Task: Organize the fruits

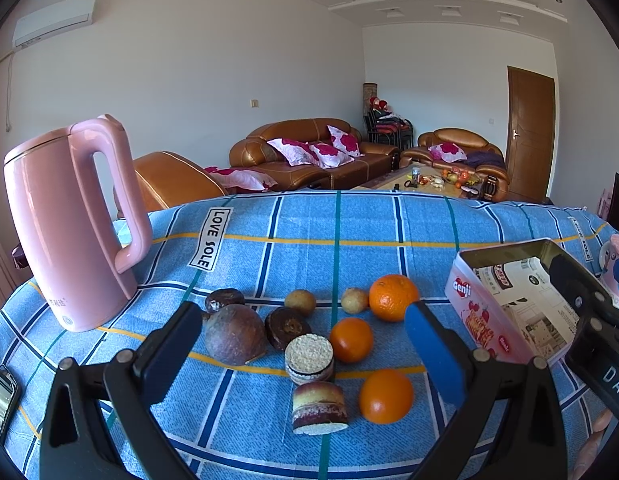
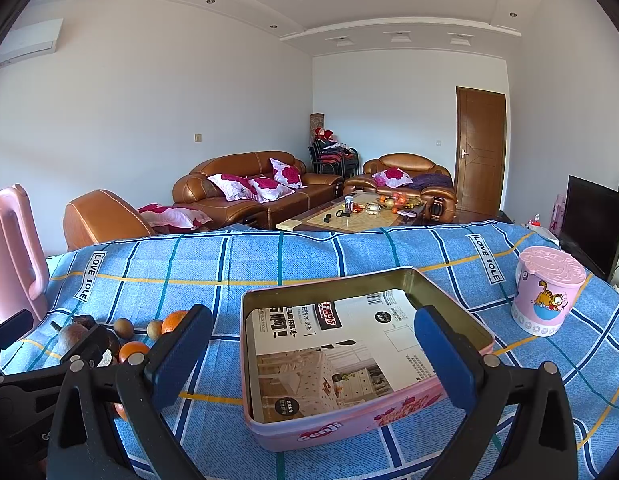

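Observation:
In the left wrist view, fruits lie on the blue checked cloth (image 1: 269,220): three oranges (image 1: 393,297), (image 1: 351,339), (image 1: 385,396), a large purple fruit (image 1: 234,334), two dark brown fruits (image 1: 287,327), two small tan fruits (image 1: 300,302) and two round cakes (image 1: 309,358). My left gripper (image 1: 301,344) is open above them, holding nothing. An open pink tin (image 2: 349,356), lined with printed paper, sits to the right. My right gripper (image 2: 313,348) is open over the tin, empty.
A pink kettle (image 1: 69,224) stands at the left. A pink lidded cup (image 2: 547,290) stands at the right. A phone (image 1: 1,398) lies at the near left edge. Sofas and a coffee table are behind the table.

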